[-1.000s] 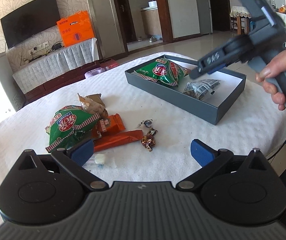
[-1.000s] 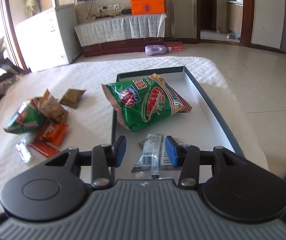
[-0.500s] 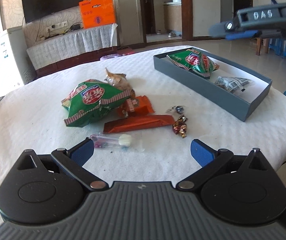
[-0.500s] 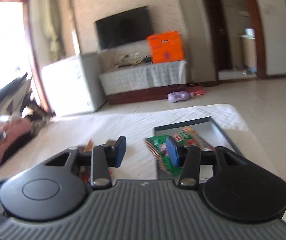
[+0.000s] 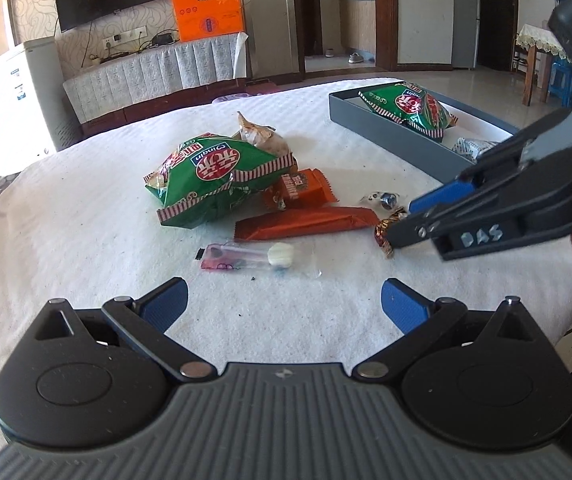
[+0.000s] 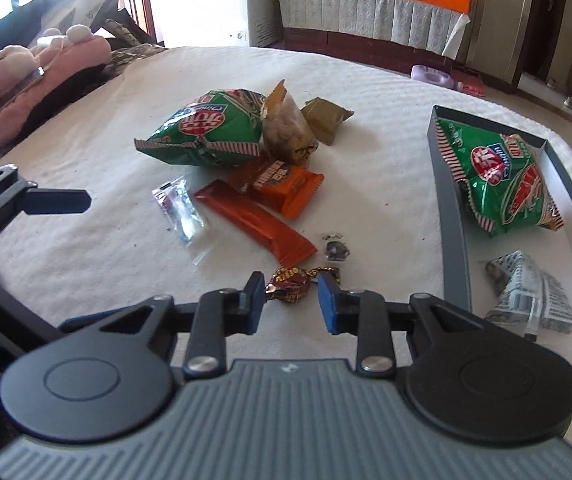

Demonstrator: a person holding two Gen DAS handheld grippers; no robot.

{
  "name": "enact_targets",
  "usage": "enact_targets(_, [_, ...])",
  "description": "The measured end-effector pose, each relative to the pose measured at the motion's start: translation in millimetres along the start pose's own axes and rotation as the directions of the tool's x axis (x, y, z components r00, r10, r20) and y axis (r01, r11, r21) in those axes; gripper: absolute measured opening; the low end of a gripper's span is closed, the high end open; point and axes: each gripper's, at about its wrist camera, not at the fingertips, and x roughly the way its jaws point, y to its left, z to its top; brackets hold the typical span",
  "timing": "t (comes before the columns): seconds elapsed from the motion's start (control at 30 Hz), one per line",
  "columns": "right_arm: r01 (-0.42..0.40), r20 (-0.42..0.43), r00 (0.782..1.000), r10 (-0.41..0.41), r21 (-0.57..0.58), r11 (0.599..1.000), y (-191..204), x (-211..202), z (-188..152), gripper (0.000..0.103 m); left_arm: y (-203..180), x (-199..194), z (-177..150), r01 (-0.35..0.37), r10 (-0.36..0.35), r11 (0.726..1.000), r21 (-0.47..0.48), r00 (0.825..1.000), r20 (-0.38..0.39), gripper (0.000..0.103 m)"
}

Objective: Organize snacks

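My right gripper (image 6: 291, 295) is open, its jaws on either side of a red-gold wrapped candy (image 6: 289, 283) on the white tablecloth; it shows in the left wrist view (image 5: 404, 222) low over that candy (image 5: 384, 234). My left gripper (image 5: 284, 300) is open and empty, just short of a clear lollipop packet (image 5: 246, 258). A green chip bag (image 5: 214, 178), an orange bar (image 5: 306, 222) and an orange snack pack (image 5: 300, 188) lie in a loose pile. The grey box (image 6: 452, 240) holds another green bag (image 6: 502, 180) and a silver packet (image 6: 530, 292).
A small dark wrapped candy (image 6: 334, 246) lies beside the bar. A brown nut packet (image 6: 290, 132) and an olive packet (image 6: 326, 118) lie behind the pile. A pink plush toy (image 6: 38, 64) sits at the table's left edge. The box is at the right edge.
My right gripper left the box, swung over to the loose snacks and dropped down around the red-gold candy. My left gripper moved a little closer to the pile.
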Motion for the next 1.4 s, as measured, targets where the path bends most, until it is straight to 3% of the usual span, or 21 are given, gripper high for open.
enact_targets(0.13, [0.047, -0.049, 0.998, -0.047, 0.005, 0.999, 6, 13, 0, 0.032, -2, 1, -1, 0.002, -0.002, 1.000, 0.007, 1.000, -0.003, 0.103])
enact_targets(0.57, [0.090, -0.011, 0.996, -0.090, -0.028, 0.996, 11, 15, 9, 0.035, 2, 7, -3, -0.005, 0.005, 1.000, -0.013, 1.000, -0.021, 0.103])
enact_targets(0.9, [0.093, -0.002, 0.996, -0.094, -0.156, 0.983, 11, 31, 14, 0.033, 1, 12, -5, 0.000, 0.000, 1.000, -0.010, 1.000, -0.018, 0.103])
enact_targets(1.0, [0.055, -0.017, 0.998, -0.057, -0.110, 0.992, 5, 26, 15, 0.027, 1, 11, -6, 0.005, -0.005, 1.000, -0.017, 1.000, 0.000, 0.103])
enact_targets(1.2, [0.054, -0.037, 0.998, -0.056, -0.054, 0.997, -6, 9, 5, 0.027, 8, 15, 1, 0.078, -0.074, 0.995, -0.064, 0.996, 0.054, 0.103])
enact_targets(1.4, [0.053, -0.046, 0.997, -0.055, -0.036, 0.998, -13, 7, 2, 0.027, 11, 36, 15, 0.012, -0.010, 0.998, -0.060, 0.999, 0.033, 0.103])
